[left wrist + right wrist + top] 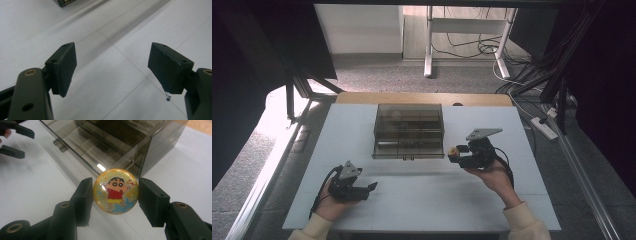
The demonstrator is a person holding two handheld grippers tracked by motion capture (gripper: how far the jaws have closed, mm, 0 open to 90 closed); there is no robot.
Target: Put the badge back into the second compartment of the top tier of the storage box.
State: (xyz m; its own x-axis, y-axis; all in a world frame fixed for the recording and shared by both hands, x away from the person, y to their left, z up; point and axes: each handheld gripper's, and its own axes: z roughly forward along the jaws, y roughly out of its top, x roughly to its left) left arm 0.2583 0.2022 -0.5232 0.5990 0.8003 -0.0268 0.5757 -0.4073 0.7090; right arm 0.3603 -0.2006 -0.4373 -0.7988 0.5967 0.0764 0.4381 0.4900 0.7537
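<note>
- Glittery gold badge (115, 191), round and domed with a cartoon figure on it, sits clamped by its rim between the jaws of the right gripper (115, 195), held above the table (422, 195) just in front of the box's right corner.
- Smoked plastic box (409, 131) with small drawers stands mid-table; its drawers look closed, so the badge may have nowhere to go until one is pulled out.
- Left gripper (112, 67) hangs near the table's front left, jaws released and holding nothing, well apart from the box.
- Risk: the grip is on a thin, smooth edge. A tilt or a knock against the box wall could pivot the badge between the pads (83, 200) and let it drop.
- Risk: if the badge falls, it may roll off toward the table edge.
- Risk: pulling a drawer with one gripper could drag the light box forward rather than open it, unless it is braced.
- Risk: the tinted walls make drawer edges hard to judge, so a jaw may miss the handle.
</note>
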